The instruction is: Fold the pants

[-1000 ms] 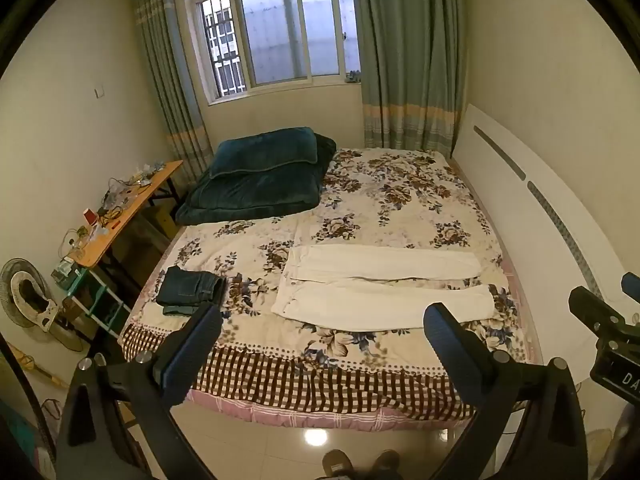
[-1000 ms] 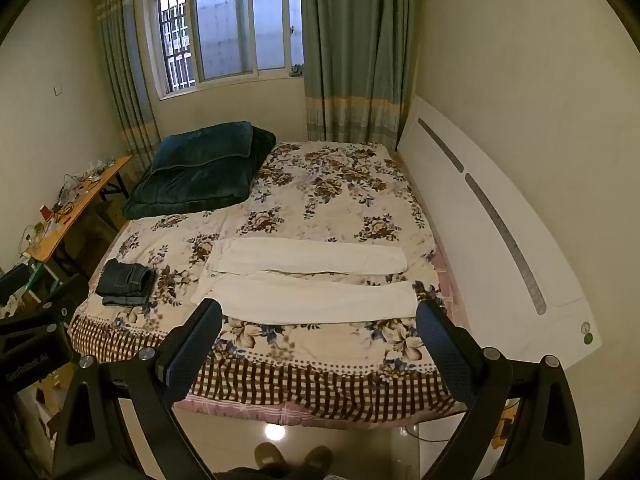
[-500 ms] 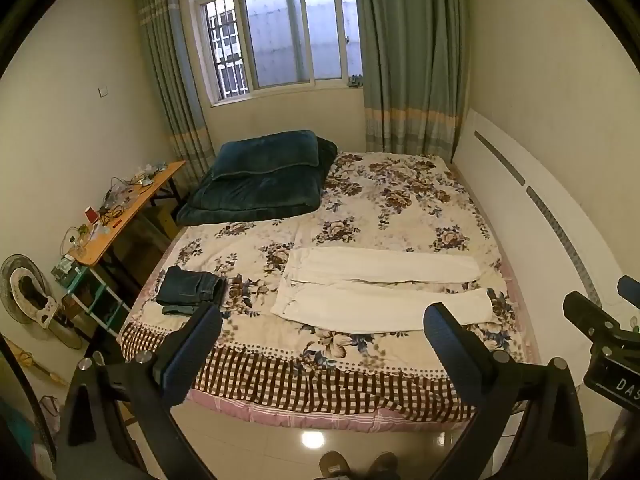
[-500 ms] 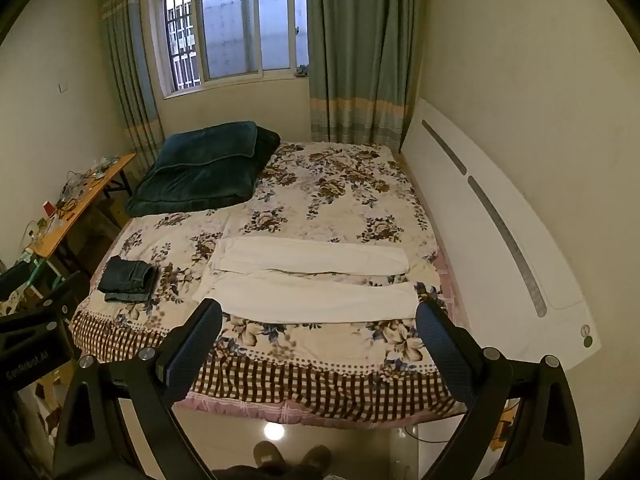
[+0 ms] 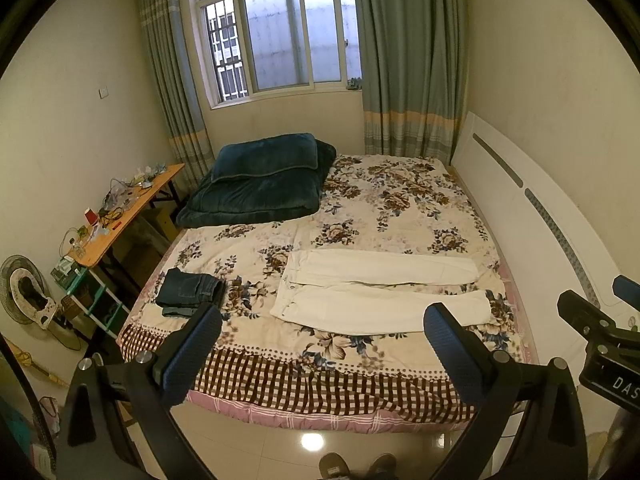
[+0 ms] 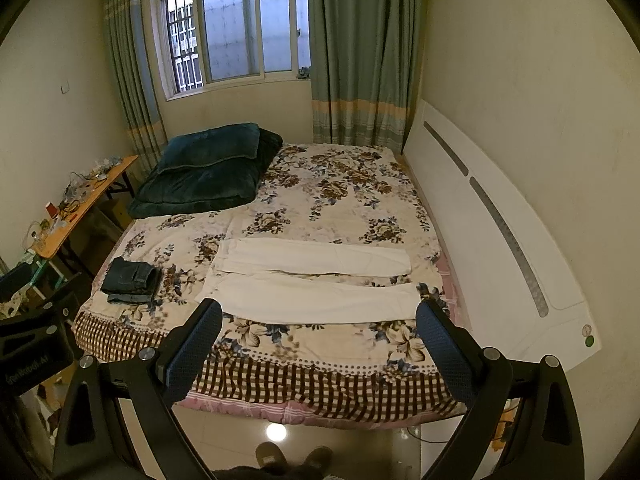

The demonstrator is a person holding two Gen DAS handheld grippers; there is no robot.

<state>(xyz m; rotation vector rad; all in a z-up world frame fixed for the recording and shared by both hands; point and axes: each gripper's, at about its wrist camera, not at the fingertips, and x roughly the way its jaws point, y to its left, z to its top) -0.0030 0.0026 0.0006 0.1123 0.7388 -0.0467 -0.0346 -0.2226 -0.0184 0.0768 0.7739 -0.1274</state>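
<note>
White pants (image 5: 380, 288) lie spread flat on the floral bed (image 5: 400, 208), legs pointing right, waist at the left; they also show in the right wrist view (image 6: 312, 280). My left gripper (image 5: 320, 332) is open and empty, held off the bed's near edge, well short of the pants. My right gripper (image 6: 318, 324) is open and empty too, at the same distance. The right gripper's body shows at the right edge of the left wrist view (image 5: 600, 344).
Folded dark jeans (image 5: 190, 292) lie at the bed's near left corner. A folded dark green quilt (image 5: 260, 184) sits at the far left of the bed. A cluttered wooden desk (image 5: 124, 212) and a fan (image 5: 24, 292) stand left. The white headboard (image 5: 540, 232) lines the right wall.
Both grippers have drifted slightly back and up from the bed, so the pants sit a little lower in view. Nothing on the bed has moved.
</note>
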